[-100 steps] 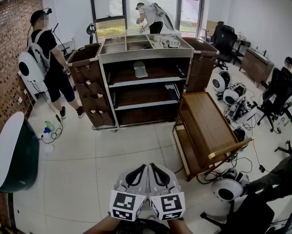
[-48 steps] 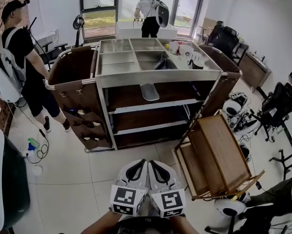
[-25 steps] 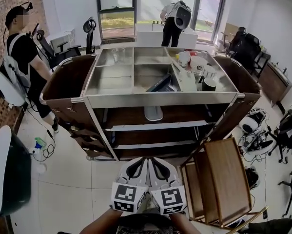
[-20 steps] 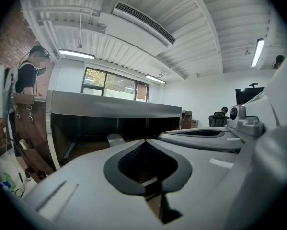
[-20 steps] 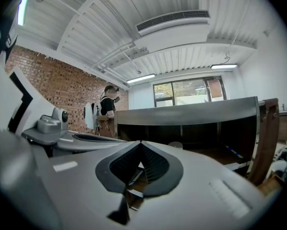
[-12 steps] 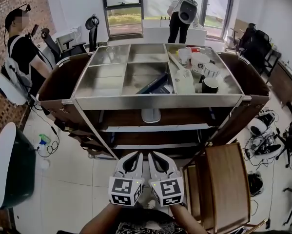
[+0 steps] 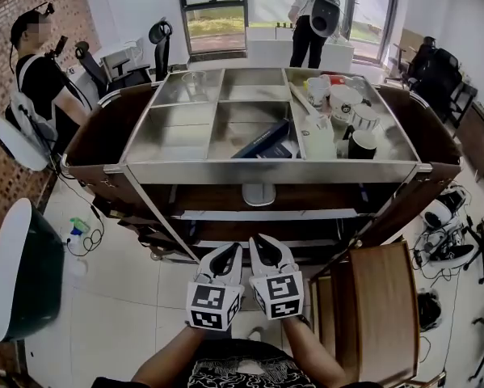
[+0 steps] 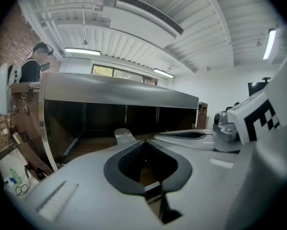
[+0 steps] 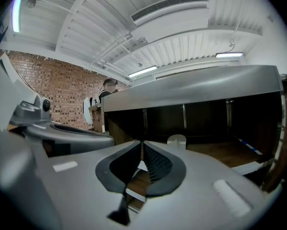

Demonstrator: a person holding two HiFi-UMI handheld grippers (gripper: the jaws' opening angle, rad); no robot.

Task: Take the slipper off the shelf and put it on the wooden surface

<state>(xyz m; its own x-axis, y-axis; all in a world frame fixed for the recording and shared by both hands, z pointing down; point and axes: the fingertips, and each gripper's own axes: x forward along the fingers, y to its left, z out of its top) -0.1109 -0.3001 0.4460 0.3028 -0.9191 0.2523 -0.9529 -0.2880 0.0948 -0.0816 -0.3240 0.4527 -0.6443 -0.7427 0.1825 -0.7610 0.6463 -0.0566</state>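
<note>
Slipper [image 7: 259,194] sits on the cart shelf [image 7: 322,213] at 12 o'clock, cups [image 7: 343,102] up top; left claw [image 7: 226,255] and right claw [image 7: 265,249] pinched closed, holding nothing.

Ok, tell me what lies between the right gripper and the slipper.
Only the shelf's front rail and bare wooden board before the slipper; the head and right gripper views show it.
</note>
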